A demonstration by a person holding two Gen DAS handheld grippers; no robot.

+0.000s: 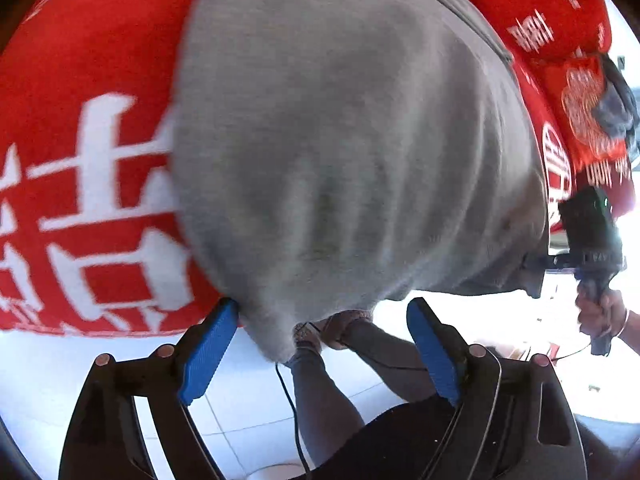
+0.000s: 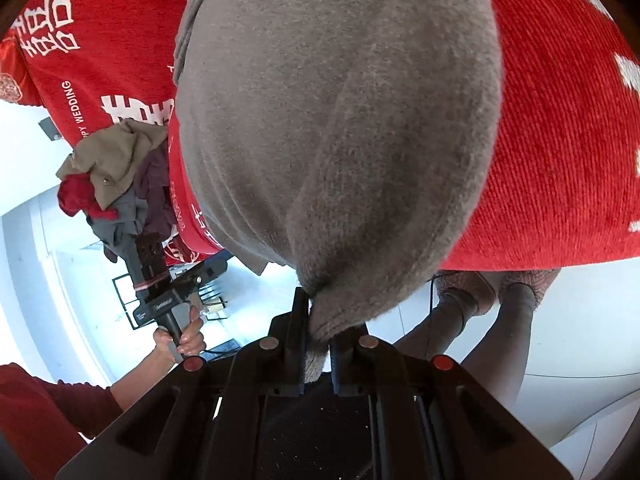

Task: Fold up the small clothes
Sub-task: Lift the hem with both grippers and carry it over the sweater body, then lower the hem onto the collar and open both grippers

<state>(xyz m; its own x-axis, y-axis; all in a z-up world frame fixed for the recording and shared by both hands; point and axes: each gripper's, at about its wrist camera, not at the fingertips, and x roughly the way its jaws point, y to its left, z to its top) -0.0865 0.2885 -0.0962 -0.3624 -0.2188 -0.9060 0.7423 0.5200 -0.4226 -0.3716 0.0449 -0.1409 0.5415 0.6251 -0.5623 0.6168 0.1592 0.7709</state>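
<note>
A grey fleece garment (image 1: 340,140) lies on a red cloth-covered table (image 1: 80,80) and hangs over its near edge. My left gripper (image 1: 324,316) is open, its blue pads (image 1: 208,356) on either side of the garment's hanging corner without pinching it. My right gripper (image 2: 319,320) is shut on another corner of the same garment (image 2: 340,120), the cloth pinched between its black fingers (image 2: 298,320). The right gripper also shows at the right in the left wrist view (image 1: 536,272), and the left gripper at the left in the right wrist view (image 2: 148,248).
A heap of other small clothes (image 2: 112,176) in tan, red, grey and purple sits on the red cloth (image 2: 560,140) beyond the garment. The white tiled floor (image 1: 240,420) and the person's legs and slippers (image 1: 328,332) are below the table edge.
</note>
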